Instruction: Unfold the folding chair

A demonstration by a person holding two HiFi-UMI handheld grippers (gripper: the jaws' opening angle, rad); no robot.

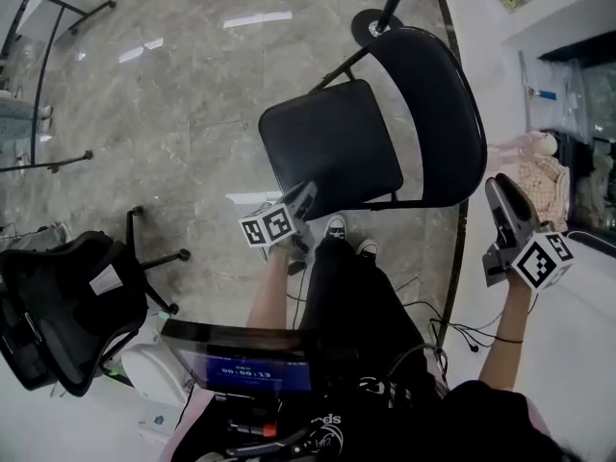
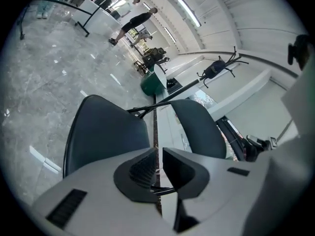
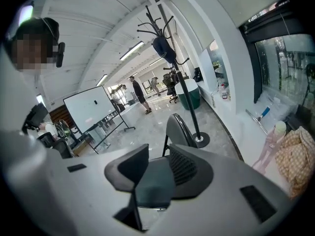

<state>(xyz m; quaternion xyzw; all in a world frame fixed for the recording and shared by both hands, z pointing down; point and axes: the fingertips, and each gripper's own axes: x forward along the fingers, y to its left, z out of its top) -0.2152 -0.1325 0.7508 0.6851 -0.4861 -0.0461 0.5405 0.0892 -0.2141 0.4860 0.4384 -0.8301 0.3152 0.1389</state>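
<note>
The black folding chair stands opened out on the marble floor, its seat (image 1: 332,147) level and its backrest (image 1: 443,114) to the right of the seat. My left gripper (image 1: 306,195) hovers at the seat's near edge, apart from it. In the left gripper view the left gripper (image 2: 158,154) has its jaws almost together, only a thin slit between them and nothing in it, above the seat (image 2: 106,132) and backrest (image 2: 197,127). My right gripper (image 1: 500,186) hangs off the backrest's lower right, clear of the frame. Its jaws (image 3: 157,166) stand apart and empty, with the seat (image 3: 150,181) seen between them.
A black office chair (image 1: 67,301) lies at the lower left. The coat stand's round base (image 1: 375,25) sits just beyond the chair. Cables (image 1: 452,330) trail on the floor at the right. A screen (image 1: 250,364) sits close below me. A whiteboard (image 3: 88,107) and people (image 3: 139,93) are far off.
</note>
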